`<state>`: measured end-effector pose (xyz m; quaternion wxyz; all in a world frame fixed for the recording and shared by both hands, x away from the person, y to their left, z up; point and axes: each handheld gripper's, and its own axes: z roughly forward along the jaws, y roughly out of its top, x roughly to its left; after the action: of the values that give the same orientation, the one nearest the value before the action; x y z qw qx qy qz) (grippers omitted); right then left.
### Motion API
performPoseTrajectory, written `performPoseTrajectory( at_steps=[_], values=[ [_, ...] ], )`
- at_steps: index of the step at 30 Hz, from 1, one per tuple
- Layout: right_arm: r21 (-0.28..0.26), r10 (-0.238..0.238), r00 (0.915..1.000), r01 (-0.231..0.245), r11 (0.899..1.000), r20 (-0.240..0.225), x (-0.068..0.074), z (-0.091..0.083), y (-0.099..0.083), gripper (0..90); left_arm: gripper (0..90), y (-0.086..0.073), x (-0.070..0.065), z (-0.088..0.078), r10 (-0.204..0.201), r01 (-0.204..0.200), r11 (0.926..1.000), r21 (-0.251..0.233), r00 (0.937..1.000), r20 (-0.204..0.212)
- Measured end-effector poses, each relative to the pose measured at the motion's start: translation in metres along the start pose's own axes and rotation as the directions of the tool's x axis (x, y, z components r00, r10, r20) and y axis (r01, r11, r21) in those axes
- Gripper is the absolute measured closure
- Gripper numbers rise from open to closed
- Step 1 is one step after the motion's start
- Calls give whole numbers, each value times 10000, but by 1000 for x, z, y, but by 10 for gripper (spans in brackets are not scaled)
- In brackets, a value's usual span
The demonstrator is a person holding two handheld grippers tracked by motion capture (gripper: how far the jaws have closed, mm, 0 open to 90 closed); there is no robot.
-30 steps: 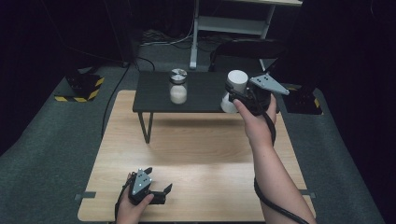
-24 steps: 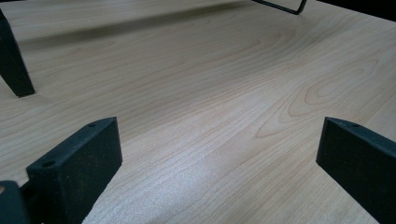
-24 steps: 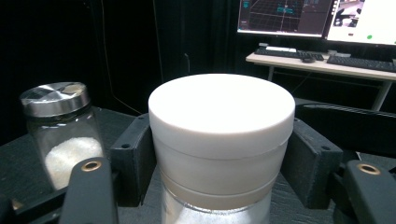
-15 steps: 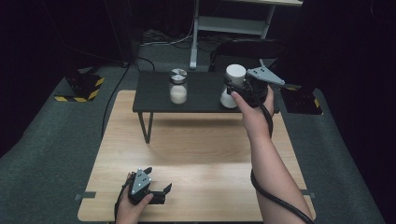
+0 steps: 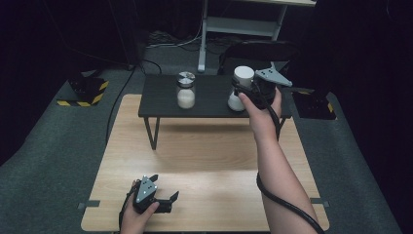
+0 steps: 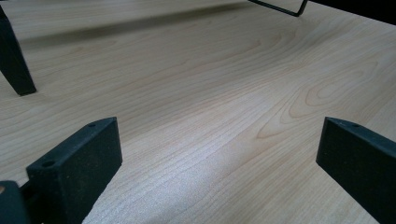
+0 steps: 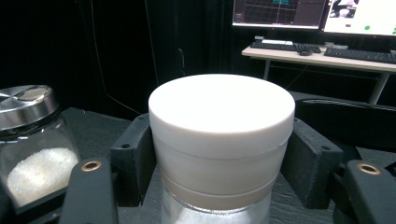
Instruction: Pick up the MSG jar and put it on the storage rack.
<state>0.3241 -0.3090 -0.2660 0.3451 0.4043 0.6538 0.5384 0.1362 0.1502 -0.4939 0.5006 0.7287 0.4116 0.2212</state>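
A jar with a white lid (image 5: 242, 76) (image 7: 222, 126) stands on the small black shelf table (image 5: 160, 100) at its right side. My right gripper (image 5: 241, 87) (image 7: 219, 158) is shut on the white-lidded jar, one jaw on each side just under the lid. A glass jar with a metal lid (image 5: 185, 89) (image 7: 30, 140), half full of white grains, stands left of it on the same shelf. My left gripper (image 5: 163, 194) (image 6: 219, 154) rests low on the wooden table (image 5: 204, 161) near the front edge, open and holding nothing.
The black shelf table's legs (image 6: 16, 70) stand on the wooden table. Beyond the table are a grey stand (image 5: 243, 24), a desk with monitors and keyboards (image 7: 322, 46), and cables on grey carpet (image 5: 58, 146).
My right gripper has carried the white-lidded jar slightly up and left to stand on the shelf's right side. The left gripper has stayed put.
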Motion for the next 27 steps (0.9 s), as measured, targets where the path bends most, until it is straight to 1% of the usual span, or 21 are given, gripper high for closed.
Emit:
performPoseTrajectory(
  at_steps=[1,5,8,12,17,24,27],
  values=[
    [-12,-54,10000,54,10000,32,1,1,0,337,3,0,0,0,-11,11,10000,-2,10000,-5],
    [-42,44,10000,-44,10000,46,0,3,-1,337,3,0,1,0,-47,47,10000,-16,10000,3],
    [-90,-6,10000,6,10000,28,-1,5,-3,336,3,0,1,0,-22,22,10000,-20,10000,-1],
    [-195,-99,9999,99,9998,33,0,5,-6,336,3,0,0,0,8,-8,10000,-7,10000,-1],
    [-285,-50,10000,52,9996,50,0,5,-9,336,3,0,0,0,2,-2,10000,-14,10000,-6],
    [-215,-12,10000,13,9998,54,0,4,-7,336,3,0,1,0,-4,4,10000,-10,10000,11],
    [-65,-15,10000,15,10000,84,0,4,-2,334,3,-1,1,0,-17,17,10000,-28,10000,19]
  ],
)
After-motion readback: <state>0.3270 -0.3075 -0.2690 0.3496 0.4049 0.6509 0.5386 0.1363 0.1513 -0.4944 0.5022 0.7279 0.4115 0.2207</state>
